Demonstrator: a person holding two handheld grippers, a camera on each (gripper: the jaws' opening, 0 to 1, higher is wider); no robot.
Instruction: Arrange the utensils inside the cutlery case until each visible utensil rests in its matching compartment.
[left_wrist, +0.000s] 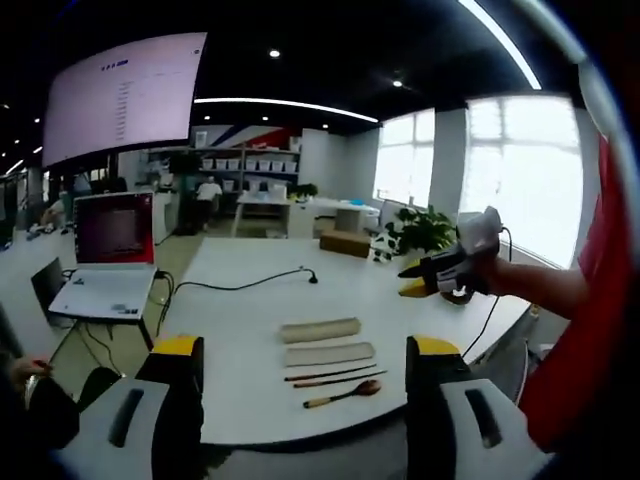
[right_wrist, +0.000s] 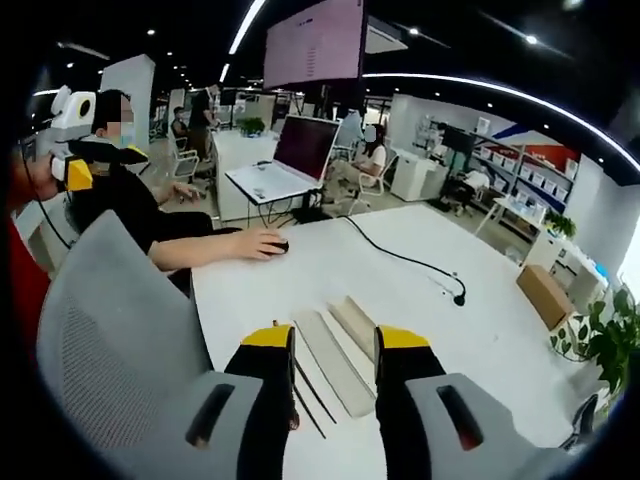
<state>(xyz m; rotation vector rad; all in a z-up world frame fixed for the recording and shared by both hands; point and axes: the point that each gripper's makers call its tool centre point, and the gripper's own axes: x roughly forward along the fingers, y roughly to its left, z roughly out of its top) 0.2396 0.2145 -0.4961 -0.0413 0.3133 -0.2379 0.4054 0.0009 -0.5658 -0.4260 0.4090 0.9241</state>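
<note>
Ahead of your released left gripper (left_wrist: 304, 372) on the bench (left_wrist: 240, 330): spoon (left_wrist: 343, 393), chopsticks (left_wrist: 333, 376), unlabelled case (left_wrist: 328, 353). Right gripper (right_wrist: 334, 352) released too.

A white table (left_wrist: 250, 330) is lying ahead of the left gripper (left_wrist: 305, 400), whose jaws are grey with yellow tips. On it are showing a beige case (left_wrist: 320, 330), dark brown chopsticks (left_wrist: 335, 377) and a brown wooden spoon (left_wrist: 345, 392). A black cable (right_wrist: 405, 258) is running beyond the right gripper (right_wrist: 335, 400), grey with yellow tips too.
</note>
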